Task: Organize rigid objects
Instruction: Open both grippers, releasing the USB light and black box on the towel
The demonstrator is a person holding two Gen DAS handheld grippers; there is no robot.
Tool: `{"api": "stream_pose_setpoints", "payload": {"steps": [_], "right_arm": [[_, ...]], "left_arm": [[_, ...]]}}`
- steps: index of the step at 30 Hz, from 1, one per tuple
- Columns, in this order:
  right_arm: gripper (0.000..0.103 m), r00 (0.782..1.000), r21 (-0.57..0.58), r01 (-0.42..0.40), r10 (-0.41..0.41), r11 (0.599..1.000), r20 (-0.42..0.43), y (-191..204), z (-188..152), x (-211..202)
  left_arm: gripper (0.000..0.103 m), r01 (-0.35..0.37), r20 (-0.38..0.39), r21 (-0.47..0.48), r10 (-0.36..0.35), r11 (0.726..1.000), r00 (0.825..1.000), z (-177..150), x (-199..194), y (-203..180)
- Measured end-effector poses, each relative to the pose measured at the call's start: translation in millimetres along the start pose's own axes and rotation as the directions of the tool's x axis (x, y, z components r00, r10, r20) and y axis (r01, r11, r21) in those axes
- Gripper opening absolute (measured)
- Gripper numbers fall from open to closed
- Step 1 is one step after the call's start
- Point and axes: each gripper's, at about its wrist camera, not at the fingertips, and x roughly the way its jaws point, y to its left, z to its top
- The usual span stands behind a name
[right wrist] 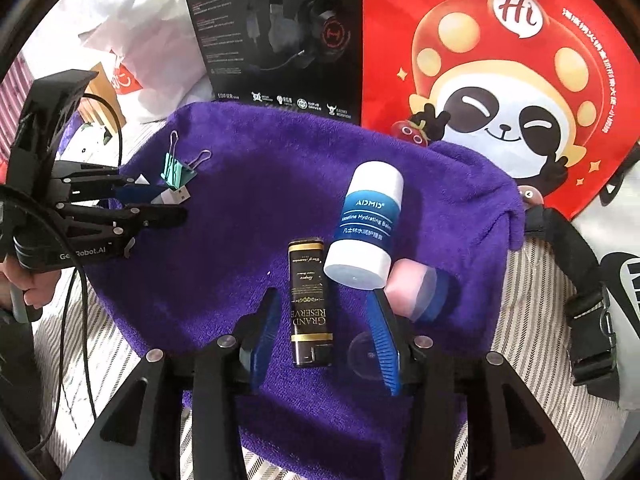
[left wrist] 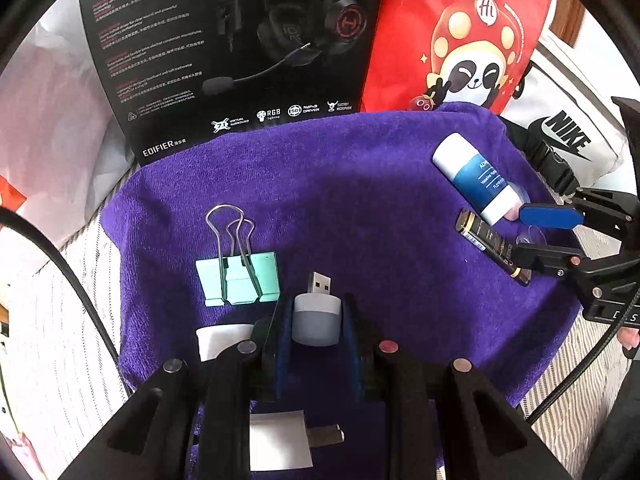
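2 handheld grippers work over a purple towel point(right wrist: 248, 208). Left gripper point(left wrist: 318, 320) is clamped on a small white USB plug point(left wrist: 318, 314) near the towel's front-left, just beside a mint binder clip point(left wrist: 238, 278). Right gripper point(right wrist: 324, 336) has its blue pads apart, straddling a black and gold tube point(right wrist: 310, 304) lying flat on the towel's front-right without pressing it. A white and blue balm bottle point(right wrist: 366, 226) lies just beside. Best practice, I judge: centre the tube before closing, avoiding the bottle.
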Motion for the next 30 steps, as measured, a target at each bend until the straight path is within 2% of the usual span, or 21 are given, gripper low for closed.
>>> {"api": "stream_pose_setpoints", "payload": {"steps": [5, 9, 13, 15, 25, 30], "right_arm": [[0.045, 1.0, -0.01, 0.007, -0.007, 1.0, 0.003, 0.9, -1.8, -3.9], [0.045, 1.0, -0.009, 0.009, -0.009, 1.0, 0.009, 0.3, -2.1, -7.5], [0.05, 1.0, -0.014, 0.014, -0.014, 1.0, 0.012, -0.8, -2.8, -10.1], [0.05, 1.0, -0.013, 0.015, -0.015, 1.0, 0.013, -2.6, -3.5, -11.4], [0.05, 0.999, 0.007, 0.032, -0.032, 0.999, 0.03, -8.2, -5.1, -27.3], [0.05, 0.997, 0.039, 0.045, -0.047, 0.998, 0.059, -8.1, -15.4, -47.8]], "left_arm": [[0.024, -0.011, -0.007, 0.02, 0.011, 1.0, 1.0, -1.4, -0.4, -0.5], [0.035, 0.001, -0.02, 0.035, 0.0, 0.999, 1.0, -1.0, 0.8, -4.1], [0.044, -0.019, -0.029, 0.056, 0.02, 0.998, 0.999, -1.6, 2.9, -10.5], [0.045, -0.047, -0.037, 0.067, 0.05, 0.997, 0.998, -2.0, 3.8, -14.4], [0.046, -0.1, -0.035, 0.063, 0.102, 0.993, 0.994, -5.7, -11.0, -17.7], [0.046, -0.071, 0.002, 0.014, 0.071, 0.997, 0.997, -10.3, -41.1, -14.6]]}}
